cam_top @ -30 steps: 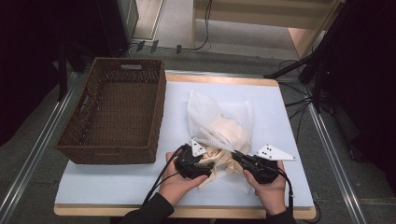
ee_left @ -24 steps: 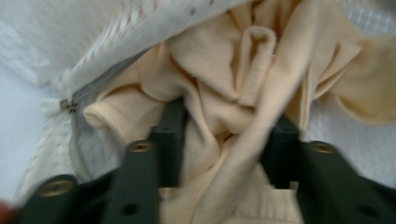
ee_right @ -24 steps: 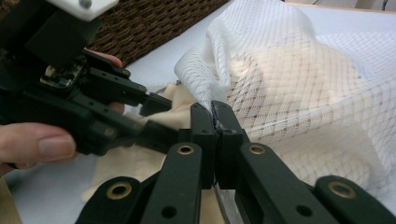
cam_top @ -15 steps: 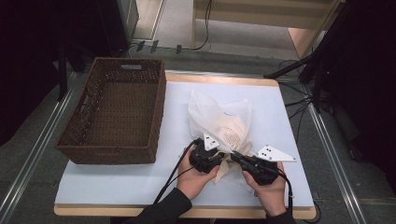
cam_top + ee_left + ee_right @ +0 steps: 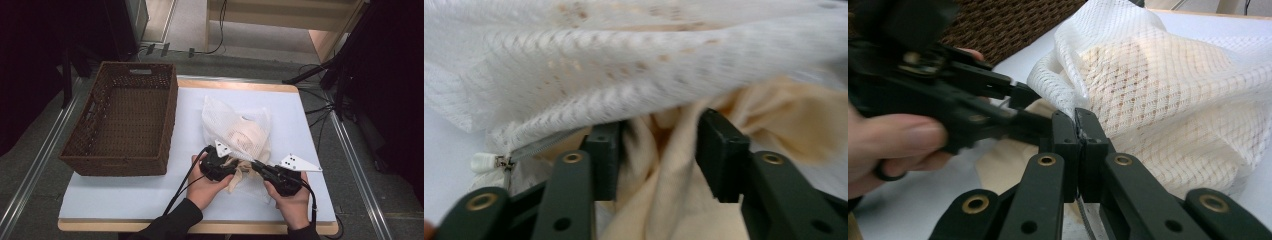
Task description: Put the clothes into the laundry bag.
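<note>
On mesh bag (image 5: pixel 235 125): no legible writing.

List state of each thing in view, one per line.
mesh laundry bag: on table, zipper partly open.
cream garment: part inside bag, part hanging out of the opening.
wicker basket: upright, empty.
left gripper: jaws just opening, garment between them.
right gripper: shut on bag edge.
</note>
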Tool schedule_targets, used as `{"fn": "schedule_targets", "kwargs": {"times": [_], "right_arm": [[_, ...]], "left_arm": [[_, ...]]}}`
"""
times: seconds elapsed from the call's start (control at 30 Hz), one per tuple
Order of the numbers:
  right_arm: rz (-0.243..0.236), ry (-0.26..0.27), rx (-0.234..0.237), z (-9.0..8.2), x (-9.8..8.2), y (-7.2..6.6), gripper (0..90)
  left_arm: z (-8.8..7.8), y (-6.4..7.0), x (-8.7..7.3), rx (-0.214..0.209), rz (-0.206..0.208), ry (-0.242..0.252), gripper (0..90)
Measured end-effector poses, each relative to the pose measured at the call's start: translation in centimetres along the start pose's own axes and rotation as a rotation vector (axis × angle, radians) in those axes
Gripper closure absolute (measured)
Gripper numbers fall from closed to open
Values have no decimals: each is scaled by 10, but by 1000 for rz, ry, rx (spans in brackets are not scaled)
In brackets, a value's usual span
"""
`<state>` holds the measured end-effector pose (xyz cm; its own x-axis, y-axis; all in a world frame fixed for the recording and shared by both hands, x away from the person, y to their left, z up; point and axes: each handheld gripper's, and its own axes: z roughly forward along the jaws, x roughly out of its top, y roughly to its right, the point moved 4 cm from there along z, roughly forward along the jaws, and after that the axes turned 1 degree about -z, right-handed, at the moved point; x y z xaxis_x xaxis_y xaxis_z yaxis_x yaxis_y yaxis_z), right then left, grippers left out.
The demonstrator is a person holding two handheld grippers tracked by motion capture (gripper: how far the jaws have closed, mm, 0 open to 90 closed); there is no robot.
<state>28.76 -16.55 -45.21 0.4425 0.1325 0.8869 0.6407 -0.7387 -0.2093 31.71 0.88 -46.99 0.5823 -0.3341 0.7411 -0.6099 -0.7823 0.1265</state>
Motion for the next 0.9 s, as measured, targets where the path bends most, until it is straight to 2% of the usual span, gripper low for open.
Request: {"fn": "schedule_targets", "kwargs": {"times": [0.13,0.23,0.3,0.37,0.4,0.43,0.5,0.53,0.7,0.77,0.83,0.9], "right_arm": [[1,2,-4,0,0,1,893],[2,1,-4,1,0,-1,893],[-5,-5,-5,2,0,-2,892],[-8,-8,-3,3,-1,-4,892],[-7,-11,-1,4,-1,-5,892],[-7,-12,-1,4,-2,-6,892],[-7,-16,2,6,-2,-7,892],[-12,-17,2,6,-3,-7,892],[-14,-13,7,5,-2,-10,893],[-10,-7,7,4,-1,-9,893],[-12,-2,8,3,0,-9,893],[-11,-5,8,2,0,-9,893]], "left_arm": [[-7,3,-10,-16,33,-39,430],[3,4,-20,7,66,-104,390],[11,6,-22,27,66,-113,387],[14,7,-20,64,65,-97,462],[15,7,-19,87,65,-95,542],[16,7,-18,90,60,-93,631],[16,7,-15,59,38,-85,791],[16,7,-12,43,33,-76,816],[15,15,2,-1,11,12,832],[14,15,7,1,-8,63,832],[16,12,10,42,-39,94,828],[23,4,9,103,-58,75,815]]}}
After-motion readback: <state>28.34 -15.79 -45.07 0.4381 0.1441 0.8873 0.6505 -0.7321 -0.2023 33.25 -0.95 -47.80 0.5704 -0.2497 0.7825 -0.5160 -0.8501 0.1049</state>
